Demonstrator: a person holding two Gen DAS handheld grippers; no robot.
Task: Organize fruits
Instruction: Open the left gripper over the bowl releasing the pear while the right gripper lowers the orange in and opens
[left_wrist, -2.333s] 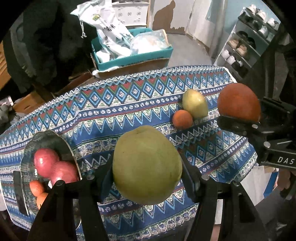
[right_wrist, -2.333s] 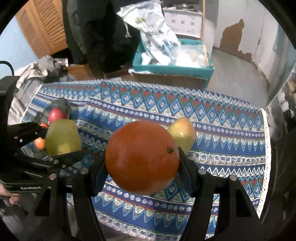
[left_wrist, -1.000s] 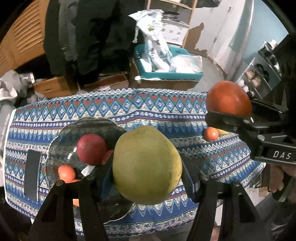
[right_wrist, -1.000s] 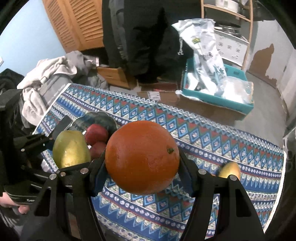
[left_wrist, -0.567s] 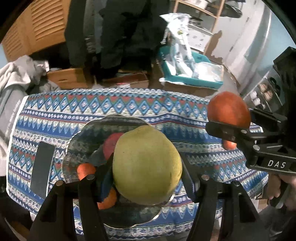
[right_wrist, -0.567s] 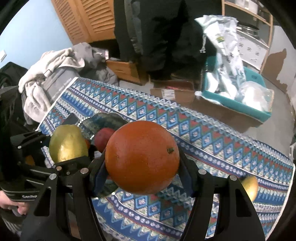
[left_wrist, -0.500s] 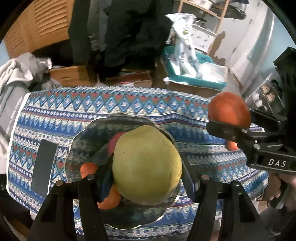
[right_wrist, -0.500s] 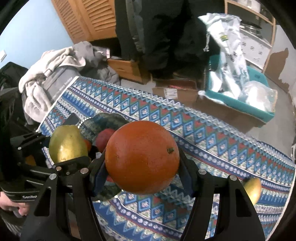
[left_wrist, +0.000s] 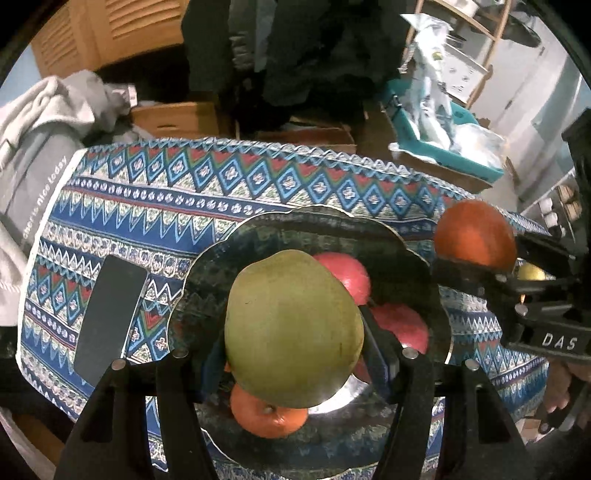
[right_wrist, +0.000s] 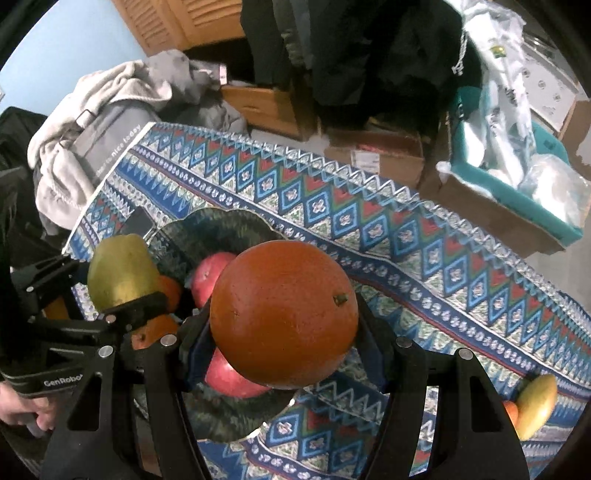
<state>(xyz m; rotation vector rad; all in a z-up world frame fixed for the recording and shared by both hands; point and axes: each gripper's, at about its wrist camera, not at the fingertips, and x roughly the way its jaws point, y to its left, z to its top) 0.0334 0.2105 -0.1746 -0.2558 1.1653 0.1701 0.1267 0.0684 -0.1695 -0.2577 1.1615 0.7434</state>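
Note:
My left gripper (left_wrist: 293, 332) is shut on a green pear (left_wrist: 291, 328) and hangs over the dark scalloped plate (left_wrist: 288, 229). Two red apples (left_wrist: 347, 273) and a small orange (left_wrist: 266, 413) lie on that plate under the pear. My right gripper (right_wrist: 284, 317) is shut on a large orange (right_wrist: 284, 314), held above the plate's right side (right_wrist: 229, 225). In the left wrist view that orange (left_wrist: 474, 236) shows at the right, beside the plate. A yellow pear (right_wrist: 537, 404) and a small orange (right_wrist: 511, 411) lie on the cloth at the far right.
A patterned blue tablecloth (left_wrist: 207, 184) covers the table. A black phone (left_wrist: 109, 317) lies left of the plate. Grey clothes (right_wrist: 110, 107) are heaped past the left edge. Cardboard boxes (right_wrist: 373, 155) and a teal crate (right_wrist: 517, 192) stand behind the table.
Both grippers have travelled left and lower with their fruit. The plate has slid from the left to directly under the green pear, and the orange now sits by the plate's right rim.

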